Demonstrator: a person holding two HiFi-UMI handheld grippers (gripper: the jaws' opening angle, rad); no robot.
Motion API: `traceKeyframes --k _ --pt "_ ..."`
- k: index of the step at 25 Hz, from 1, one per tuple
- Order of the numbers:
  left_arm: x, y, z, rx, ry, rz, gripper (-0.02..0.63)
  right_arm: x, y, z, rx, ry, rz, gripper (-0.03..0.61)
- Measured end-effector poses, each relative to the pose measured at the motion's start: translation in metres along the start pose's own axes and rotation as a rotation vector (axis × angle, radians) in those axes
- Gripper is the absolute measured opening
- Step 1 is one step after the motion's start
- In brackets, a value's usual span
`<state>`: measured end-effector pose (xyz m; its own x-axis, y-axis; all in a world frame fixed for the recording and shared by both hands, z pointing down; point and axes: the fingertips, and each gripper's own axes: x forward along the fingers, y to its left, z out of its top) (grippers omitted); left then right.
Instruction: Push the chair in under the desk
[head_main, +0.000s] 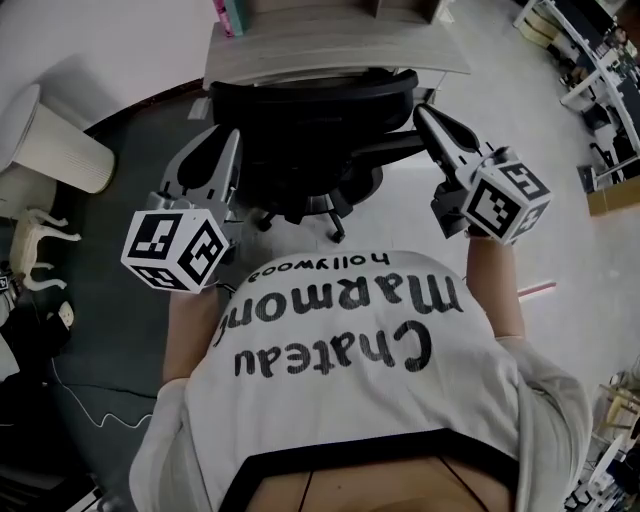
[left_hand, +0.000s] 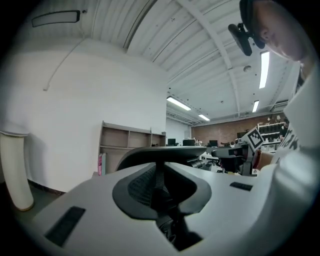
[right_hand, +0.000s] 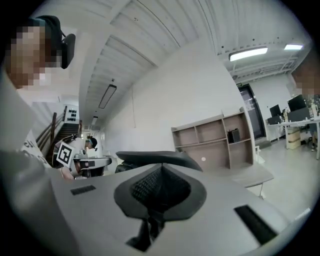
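Observation:
A black office chair (head_main: 300, 140) stands in front of a pale wooden desk (head_main: 330, 55), its back towards me and its seat partly under the desk edge. My left gripper (head_main: 225, 145) is at the left side of the chair back, jaws together with nothing between them. My right gripper (head_main: 425, 118) has its tips against the back's right corner, also shut and empty. In the left gripper view the chair back's top edge (left_hand: 150, 152) arcs just beyond the closed tips (left_hand: 159, 170). The right gripper view shows the same edge (right_hand: 155, 157) past its tips (right_hand: 161, 170).
A white cylindrical bin (head_main: 60, 145) and a small white animal-shaped figure (head_main: 35, 245) stand at the left on dark flooring (head_main: 130, 150). An open shelf unit (right_hand: 215, 137) rises behind the desk. Other desks (head_main: 590, 70) stand at the far right.

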<state>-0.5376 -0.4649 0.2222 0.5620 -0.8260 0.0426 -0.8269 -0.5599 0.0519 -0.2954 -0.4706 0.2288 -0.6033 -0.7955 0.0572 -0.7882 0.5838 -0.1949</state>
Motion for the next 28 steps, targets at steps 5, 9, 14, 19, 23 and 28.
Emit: traceKeyframes --k 5,9,14,19,23,28 --pt "0.003 0.007 0.002 -0.05 -0.018 0.055 0.038 -0.001 -0.015 0.009 0.052 -0.06 -0.128 0.012" --pt "0.004 0.012 -0.001 -0.075 -0.019 0.099 0.032 0.001 -0.019 0.007 0.063 -0.076 -0.174 0.012" --pt "0.005 0.018 -0.01 -0.088 0.005 0.135 0.032 0.006 -0.021 -0.003 0.009 -0.042 -0.217 0.012" --pt "0.001 0.024 -0.022 -0.107 0.025 0.161 0.032 0.005 -0.031 -0.019 -0.022 0.013 -0.265 0.012" --pt "-0.002 0.027 -0.03 -0.119 0.04 0.173 0.032 0.003 -0.035 -0.025 -0.018 0.028 -0.282 0.011" --pt "-0.004 0.031 -0.032 -0.128 0.044 0.187 0.032 0.0 -0.041 -0.026 0.001 0.029 -0.295 0.011"
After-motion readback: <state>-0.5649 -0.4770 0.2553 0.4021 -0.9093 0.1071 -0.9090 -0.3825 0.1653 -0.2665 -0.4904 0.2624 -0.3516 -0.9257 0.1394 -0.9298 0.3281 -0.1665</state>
